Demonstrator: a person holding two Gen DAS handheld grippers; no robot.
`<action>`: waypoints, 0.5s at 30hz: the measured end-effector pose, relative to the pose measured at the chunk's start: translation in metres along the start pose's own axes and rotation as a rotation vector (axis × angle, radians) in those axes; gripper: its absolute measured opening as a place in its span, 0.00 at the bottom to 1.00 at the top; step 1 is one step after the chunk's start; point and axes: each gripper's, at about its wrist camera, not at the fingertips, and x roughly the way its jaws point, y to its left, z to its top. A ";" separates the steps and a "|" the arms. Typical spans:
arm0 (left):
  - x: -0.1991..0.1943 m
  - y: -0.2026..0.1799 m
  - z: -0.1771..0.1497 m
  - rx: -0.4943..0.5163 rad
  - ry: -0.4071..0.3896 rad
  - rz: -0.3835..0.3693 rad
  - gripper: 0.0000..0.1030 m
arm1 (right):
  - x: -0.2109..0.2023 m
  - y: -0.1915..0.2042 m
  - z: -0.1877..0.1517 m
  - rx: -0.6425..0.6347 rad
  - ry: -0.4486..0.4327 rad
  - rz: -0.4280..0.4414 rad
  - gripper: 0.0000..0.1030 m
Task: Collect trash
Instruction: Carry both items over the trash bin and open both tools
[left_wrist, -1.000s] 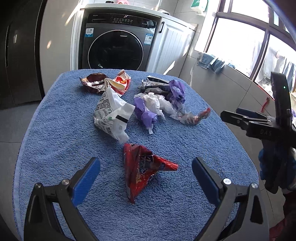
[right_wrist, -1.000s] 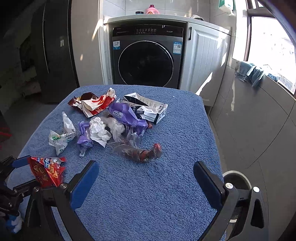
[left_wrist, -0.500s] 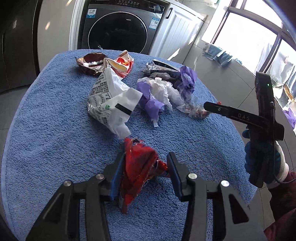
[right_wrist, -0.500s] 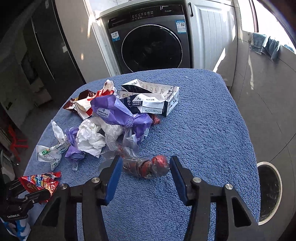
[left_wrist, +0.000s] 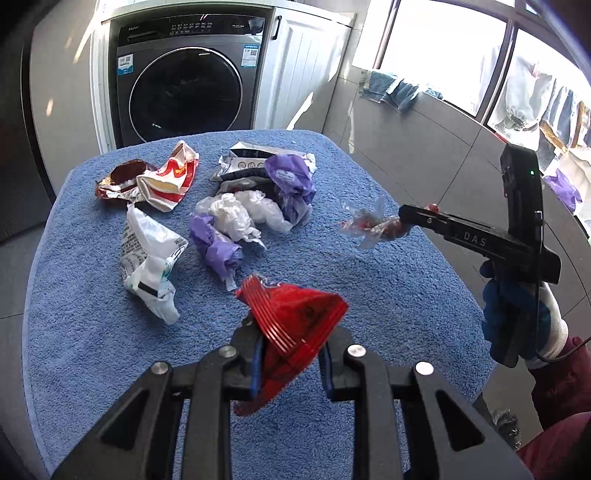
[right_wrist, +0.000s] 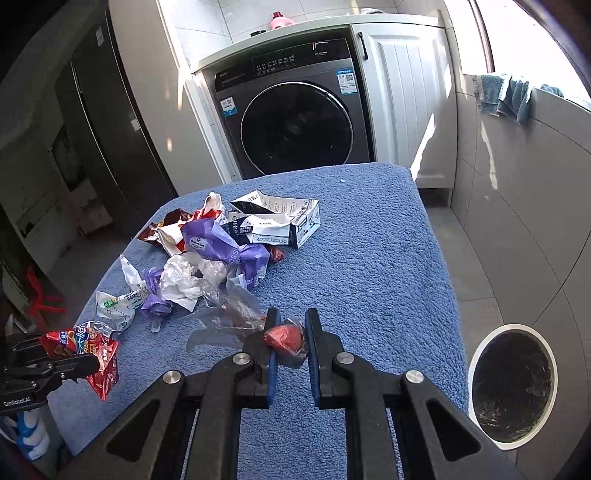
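My left gripper (left_wrist: 291, 354) is shut on a red snack wrapper (left_wrist: 295, 325) and holds it above the blue towel-covered table (left_wrist: 92, 350). It also shows in the right wrist view (right_wrist: 88, 350). My right gripper (right_wrist: 290, 343) is shut on a clear plastic wrapper with a red lump (right_wrist: 284, 338), lifted off the towel; it also shows in the left wrist view (left_wrist: 373, 225). Other trash lies on the table: a white bag (left_wrist: 147, 254), purple bags (left_wrist: 291, 181), white crumpled plastic (left_wrist: 236, 214), a red-and-white wrapper (left_wrist: 170, 181), a flattened carton (right_wrist: 277, 221).
A round white trash bin (right_wrist: 511, 384) with a dark liner stands on the floor right of the table. A washing machine (right_wrist: 291, 122) and white cabinet (right_wrist: 402, 92) stand behind the table. A tiled wall runs along the right.
Both grippers have closed on their trash and lifted it: the left raised the red snack wrapper, the right raised the clear wrapper off the towel.
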 end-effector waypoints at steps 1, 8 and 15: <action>0.003 -0.010 0.009 0.027 -0.002 -0.014 0.22 | -0.009 -0.010 0.000 0.012 -0.017 -0.014 0.13; 0.053 -0.114 0.070 0.251 0.007 -0.139 0.21 | -0.063 -0.109 -0.017 0.129 -0.083 -0.243 0.13; 0.145 -0.228 0.111 0.420 0.098 -0.239 0.22 | -0.078 -0.211 -0.049 0.249 -0.023 -0.478 0.13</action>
